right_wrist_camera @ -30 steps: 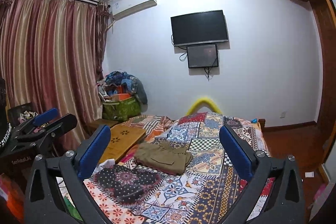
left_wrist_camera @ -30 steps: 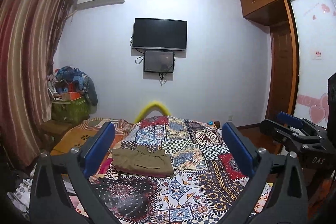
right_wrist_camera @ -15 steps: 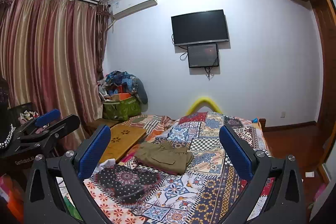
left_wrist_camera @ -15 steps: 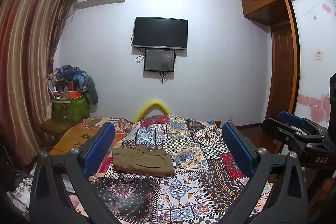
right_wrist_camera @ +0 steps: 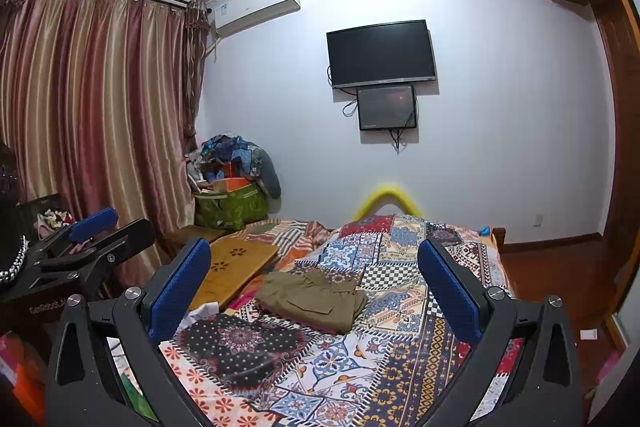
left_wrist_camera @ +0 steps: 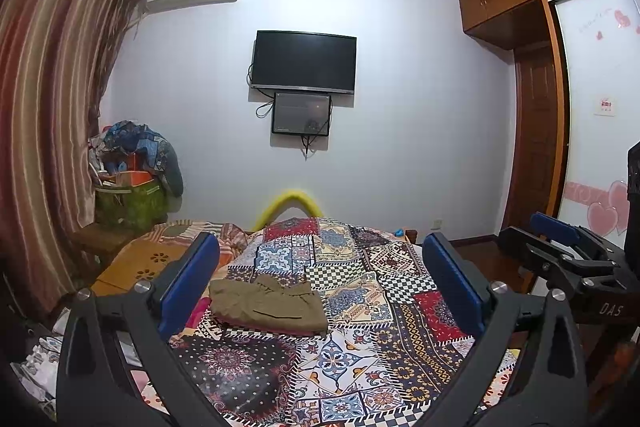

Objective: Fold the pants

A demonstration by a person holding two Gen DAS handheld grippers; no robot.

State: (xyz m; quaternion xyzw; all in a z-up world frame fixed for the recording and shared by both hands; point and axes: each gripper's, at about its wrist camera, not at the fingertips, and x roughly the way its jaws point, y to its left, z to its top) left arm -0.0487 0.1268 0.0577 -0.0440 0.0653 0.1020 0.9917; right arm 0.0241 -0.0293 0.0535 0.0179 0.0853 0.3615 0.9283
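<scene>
Olive-brown pants (left_wrist_camera: 267,303) lie folded into a compact rectangle on the patchwork bedspread (left_wrist_camera: 352,359), left of the bed's middle. The same pants (right_wrist_camera: 312,299) appear in the right wrist view. My left gripper (left_wrist_camera: 320,287) is held back from the bed, well short of the pants, open with nothing between its blue pads. My right gripper (right_wrist_camera: 314,291) is likewise open and empty, raised off the bed. The right gripper (left_wrist_camera: 560,251) shows at the right edge of the left wrist view, and the left gripper (right_wrist_camera: 88,239) at the left edge of the right wrist view.
A wooden lap table (right_wrist_camera: 236,267) rests on the bed's left side. A green bag piled with clothes (right_wrist_camera: 230,191) stands by the striped curtain (right_wrist_camera: 92,115). A TV (left_wrist_camera: 304,65) hangs on the far wall. A wooden wardrobe (left_wrist_camera: 532,131) and floor (right_wrist_camera: 560,287) lie to the right.
Both grippers have drifted slightly, so the view shifts a little. The pants have not moved and both grippers stay open.
</scene>
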